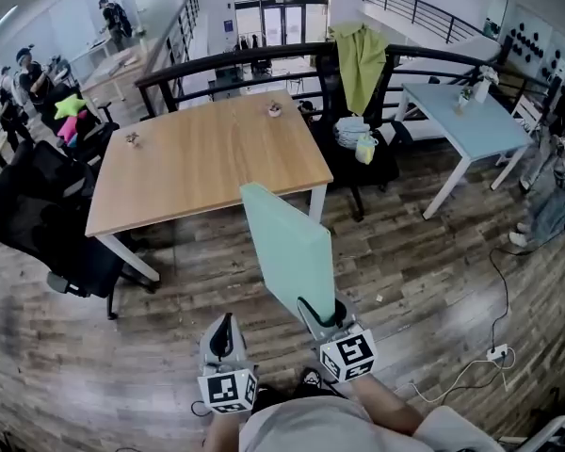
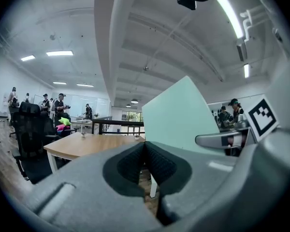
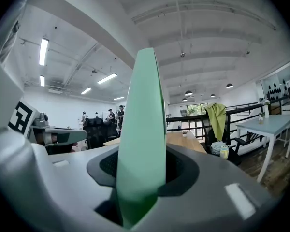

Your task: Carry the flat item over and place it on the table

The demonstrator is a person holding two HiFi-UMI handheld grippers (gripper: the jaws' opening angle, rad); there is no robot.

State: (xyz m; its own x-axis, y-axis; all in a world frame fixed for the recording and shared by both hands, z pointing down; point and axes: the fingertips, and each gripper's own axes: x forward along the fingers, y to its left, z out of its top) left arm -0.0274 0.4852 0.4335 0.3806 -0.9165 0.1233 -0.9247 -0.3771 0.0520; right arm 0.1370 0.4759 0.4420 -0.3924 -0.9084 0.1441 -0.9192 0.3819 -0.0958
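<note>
Dark wooden floor (image 1: 424,281) fills most of the head view. A wide wooden tabletop (image 1: 207,158) on white legs stands on it in the upper middle of the frame. A smaller light blue table (image 1: 461,111) stands at the upper right, well apart from it, and a black office chair (image 1: 38,215) sits at the left edge, just beside the wooden tabletop's near left corner. A black railing (image 1: 226,64) runs behind both tables, with a yellow-green cloth (image 1: 361,64) draped over it in the upper middle.

The flat item, a pale mint-green panel (image 1: 287,248), is in the lower middle of the frame. It is held up off the floor and tilts away toward the tabletop. Its far end overlaps the tabletop's near right corner in the picture, but it rests on nothing.

The right gripper (image 1: 322,320) pinches the panel's near end. In the right gripper view the panel (image 3: 140,144) stands edge-on between the dark pads, which press on both its faces. The left gripper (image 1: 224,332), at the lower left of the panel, is apart from it. In the left gripper view its pads are pressed together with nothing between them, and the panel (image 2: 176,115) rises to the right.

Two small objects sit on the tabletop, one near its left edge (image 1: 132,139) and one near its far edge (image 1: 275,110). Both are too small to identify.
</note>
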